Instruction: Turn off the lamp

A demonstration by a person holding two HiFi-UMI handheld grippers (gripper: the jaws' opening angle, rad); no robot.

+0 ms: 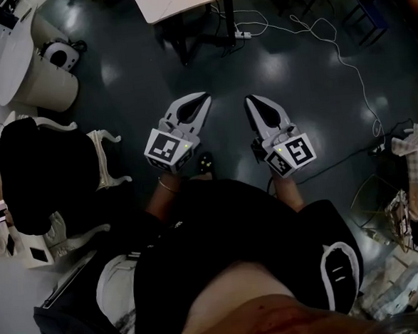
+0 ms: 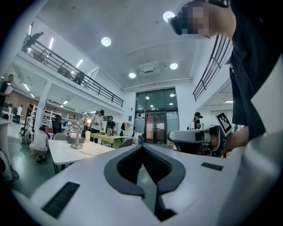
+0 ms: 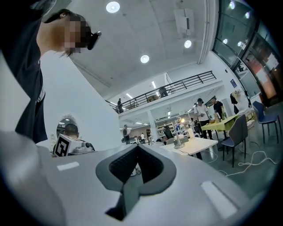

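A small desk lamp (image 2: 77,139) stands on a white table (image 2: 66,152) some way ahead, and its head glows. The right gripper view shows the same lamp (image 3: 178,138) on that table (image 3: 194,145). In the head view only the table's near edge (image 1: 183,4) shows at the top, and the lamp is out of frame. My left gripper (image 1: 205,96) and right gripper (image 1: 249,100) are held side by side over the dark floor, both pointing toward the table. Each has its jaws shut with nothing between them, as its own view confirms for the left gripper (image 2: 142,148) and the right gripper (image 3: 137,148).
A round white table (image 1: 15,55) and a white chair draped with a black coat (image 1: 45,174) stand at the left. Cables (image 1: 344,53) and a power strip (image 1: 242,33) lie on the floor ahead. Clutter (image 1: 410,184) fills the right edge. Several people stand in the hall behind the table.
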